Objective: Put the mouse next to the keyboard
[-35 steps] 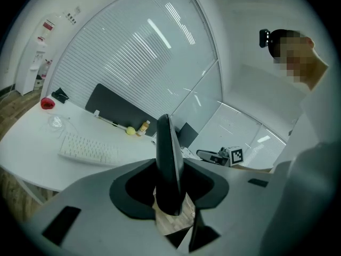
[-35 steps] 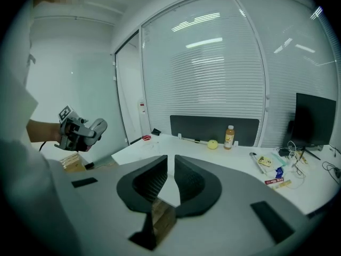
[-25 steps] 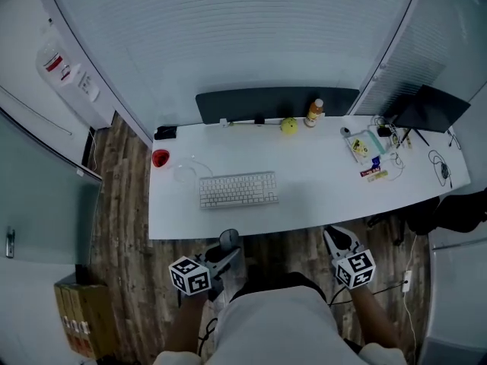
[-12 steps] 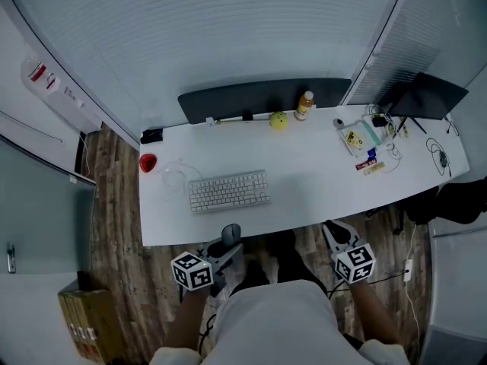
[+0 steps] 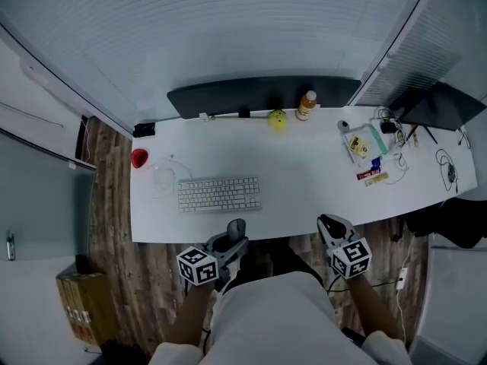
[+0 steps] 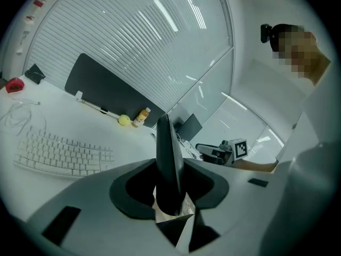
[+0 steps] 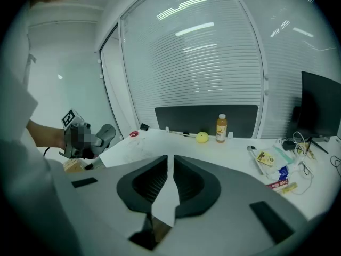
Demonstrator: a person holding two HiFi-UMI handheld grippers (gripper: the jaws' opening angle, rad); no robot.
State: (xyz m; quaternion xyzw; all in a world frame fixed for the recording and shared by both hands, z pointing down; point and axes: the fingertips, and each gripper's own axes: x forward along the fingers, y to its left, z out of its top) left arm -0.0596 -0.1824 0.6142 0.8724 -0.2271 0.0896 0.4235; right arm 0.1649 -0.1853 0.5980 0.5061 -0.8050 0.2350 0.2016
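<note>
A dark mouse (image 6: 169, 169) stands on edge between the jaws of my left gripper (image 5: 230, 243), which is shut on it. It hangs just off the front edge of the white desk (image 5: 304, 181), a little to the right of the white keyboard (image 5: 219, 194) that lies on the desk's left half. In the right gripper view the mouse (image 7: 106, 134) shows at the far left. My right gripper (image 5: 329, 224) hovers off the desk's front edge further right, its jaws together with nothing between them.
Along the back stand a dark panel (image 5: 259, 96), a yellow ball (image 5: 277, 119) and an orange bottle (image 5: 307, 105). A red object (image 5: 139, 158) and a thin cable (image 5: 161, 175) lie left of the keyboard. Small clutter (image 5: 369, 154) and a dark screen (image 5: 441, 105) fill the right end.
The desk has slid left and nearer in the head view. Both grippers have come closer to its front edge, the left one still holding the mouse.
</note>
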